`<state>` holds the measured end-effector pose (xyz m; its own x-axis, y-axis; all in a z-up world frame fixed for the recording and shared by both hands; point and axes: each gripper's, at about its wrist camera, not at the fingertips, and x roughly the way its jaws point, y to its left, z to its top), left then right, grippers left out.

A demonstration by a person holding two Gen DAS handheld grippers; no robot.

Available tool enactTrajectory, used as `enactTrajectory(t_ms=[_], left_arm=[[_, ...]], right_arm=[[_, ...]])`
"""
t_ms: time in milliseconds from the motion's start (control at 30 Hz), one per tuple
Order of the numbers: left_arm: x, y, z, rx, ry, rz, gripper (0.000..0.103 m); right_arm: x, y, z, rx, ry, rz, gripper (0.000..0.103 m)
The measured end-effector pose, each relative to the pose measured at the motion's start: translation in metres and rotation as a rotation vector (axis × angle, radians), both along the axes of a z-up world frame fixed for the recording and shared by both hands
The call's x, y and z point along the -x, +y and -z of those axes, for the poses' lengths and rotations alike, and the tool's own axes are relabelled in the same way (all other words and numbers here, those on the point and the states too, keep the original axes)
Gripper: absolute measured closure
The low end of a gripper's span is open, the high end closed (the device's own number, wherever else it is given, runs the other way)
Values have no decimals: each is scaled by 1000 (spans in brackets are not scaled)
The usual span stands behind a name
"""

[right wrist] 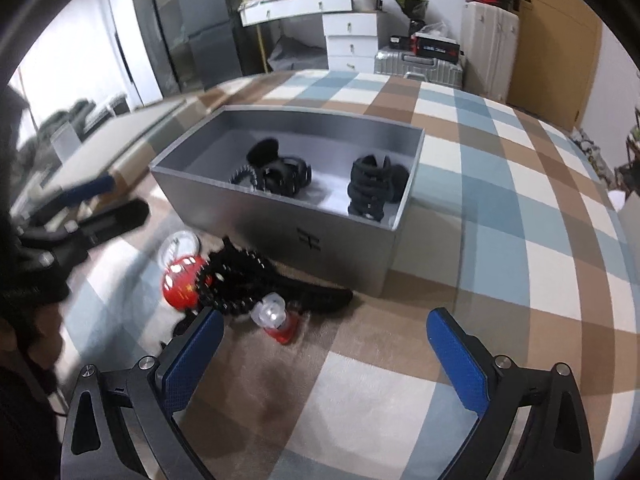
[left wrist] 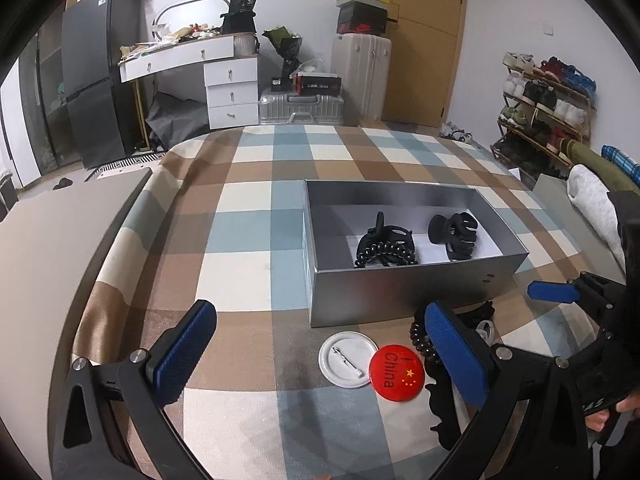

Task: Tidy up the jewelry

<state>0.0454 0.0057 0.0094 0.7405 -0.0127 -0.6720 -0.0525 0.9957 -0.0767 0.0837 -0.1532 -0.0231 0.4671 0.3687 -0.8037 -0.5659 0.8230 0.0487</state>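
Observation:
A grey open box (left wrist: 400,292) (right wrist: 280,224) sits on the checked cloth. Inside lie two black hair claws (left wrist: 456,236) (right wrist: 370,192) and a black bead bracelet (left wrist: 384,254) on the left claw (right wrist: 280,174). In front of the box lie a white pin badge (left wrist: 348,364) (right wrist: 180,244), a red "China" badge (left wrist: 396,372) (right wrist: 182,284), a black bead string (left wrist: 420,340) (right wrist: 236,280), a black hair clip (right wrist: 320,296) and a small clear and red piece (right wrist: 276,318). My left gripper (left wrist: 320,360) is open above the badges. My right gripper (right wrist: 326,356) is open, empty, near the pile.
The checked cloth (left wrist: 248,216) covers a bed. Beyond it stand a white desk with drawers (left wrist: 224,80), suitcases (left wrist: 360,76), a dark fridge (left wrist: 92,92), a wooden door (left wrist: 424,40) and a shoe rack (left wrist: 544,112). A grey flat board (left wrist: 60,240) lies at left.

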Motion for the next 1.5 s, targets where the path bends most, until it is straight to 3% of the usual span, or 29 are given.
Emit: enactTrajectory(t_ms=[300, 633, 967, 1300, 1367, 1500], left_arm=[[-3, 0, 6, -9, 29, -5, 1], [-2, -3, 7, -21, 33, 0, 1], [-3, -4, 7, -31, 33, 1, 1], [-4, -4, 9, -46, 39, 3, 1], [-4, -4, 10, -45, 42, 1, 1], [-4, -4, 10, -50, 47, 3, 1]], right_arm=[[-2, 6, 16, 89, -13, 39, 1], [-7, -2, 17, 104, 5, 70, 1], [-7, 19, 19, 108, -3, 71, 2], [-8, -7, 17, 137, 11, 96, 2], [-8, -10, 17, 121, 20, 95, 4], [-4, -3, 15, 91, 18, 49, 21]])
